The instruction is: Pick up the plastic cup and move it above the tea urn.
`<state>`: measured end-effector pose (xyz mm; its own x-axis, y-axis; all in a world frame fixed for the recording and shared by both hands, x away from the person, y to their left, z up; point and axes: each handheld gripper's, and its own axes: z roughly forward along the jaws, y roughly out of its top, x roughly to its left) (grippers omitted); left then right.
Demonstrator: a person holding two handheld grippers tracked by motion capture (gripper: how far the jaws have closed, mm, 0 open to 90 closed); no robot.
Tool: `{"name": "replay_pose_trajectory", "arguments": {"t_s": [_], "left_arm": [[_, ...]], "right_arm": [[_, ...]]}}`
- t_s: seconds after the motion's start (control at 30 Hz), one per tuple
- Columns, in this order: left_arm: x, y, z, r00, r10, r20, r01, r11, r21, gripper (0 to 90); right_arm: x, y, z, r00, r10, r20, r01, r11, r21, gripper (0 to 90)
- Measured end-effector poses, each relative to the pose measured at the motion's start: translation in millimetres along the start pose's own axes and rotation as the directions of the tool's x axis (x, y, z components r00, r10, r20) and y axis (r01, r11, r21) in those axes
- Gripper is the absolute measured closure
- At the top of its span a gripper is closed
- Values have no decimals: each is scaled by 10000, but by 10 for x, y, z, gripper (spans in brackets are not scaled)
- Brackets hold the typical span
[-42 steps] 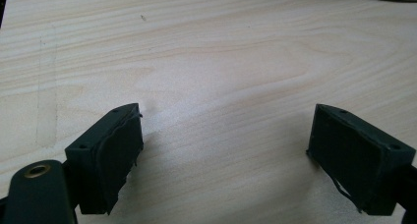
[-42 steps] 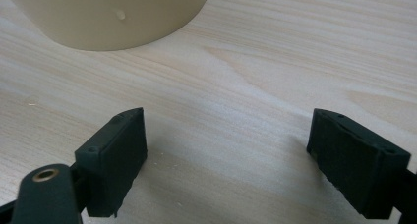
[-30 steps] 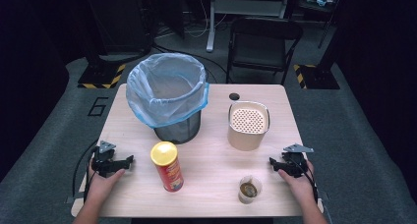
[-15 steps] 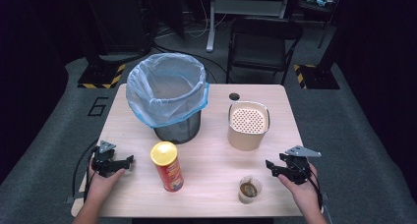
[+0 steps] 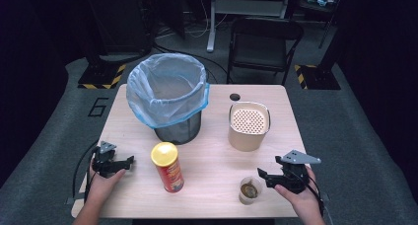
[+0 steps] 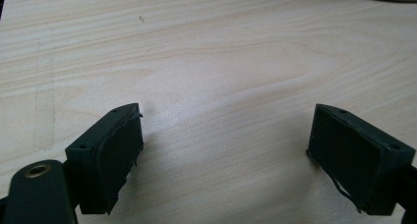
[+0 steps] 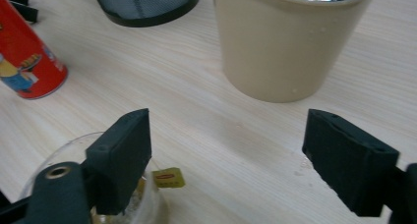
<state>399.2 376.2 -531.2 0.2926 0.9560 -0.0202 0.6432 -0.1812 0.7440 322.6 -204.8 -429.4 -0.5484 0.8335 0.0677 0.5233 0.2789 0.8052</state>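
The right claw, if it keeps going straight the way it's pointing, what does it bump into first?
Probably the glass cup with the tea bag, just ahead of the right claw in the high view. Depth is unclear; its open jaws might pass beside it.

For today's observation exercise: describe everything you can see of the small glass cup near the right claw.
The glass cup is small, clear and upright on the wooden table, near its front edge. It holds a tea bag in brownish liquid; a yellow tag hangs over its rim. The open right claw hovers beside it, not gripping it.

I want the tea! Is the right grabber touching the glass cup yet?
Apart. In the high view, bare table shows between the right gripper and the glass cup; its jaws stand open.
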Motion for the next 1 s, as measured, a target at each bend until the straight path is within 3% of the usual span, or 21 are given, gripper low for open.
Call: {"name": "replay_pose_trajectory", "arguments": {"t_s": [0.27, 0.43, 0.7, 1.0], "left_arm": [[2, 4, 1, 10000, 30, -18, -30, 10000, 9, 130], [1, 2, 5, 10000, 20, -12, -20, 10000, -49, 130], [2, 2, 5, 10000, 23, -12, -23, 10000, -46, 130], [1, 3, 4, 10000, 21, -14, -21, 10000, -27, 130]], "right_arm": [[201, -23, 16, 9980, -394, -493, 382, 9989, -255, 131], [370, -39, 42, 9944, -599, -868, 592, 9982, -107, 92], [582, -89, 123, 9920, -914, -875, 912, 9958, -64, 56], [642, -227, 254, 9938, -862, -700, 887, 9955, 331, 68]]}}
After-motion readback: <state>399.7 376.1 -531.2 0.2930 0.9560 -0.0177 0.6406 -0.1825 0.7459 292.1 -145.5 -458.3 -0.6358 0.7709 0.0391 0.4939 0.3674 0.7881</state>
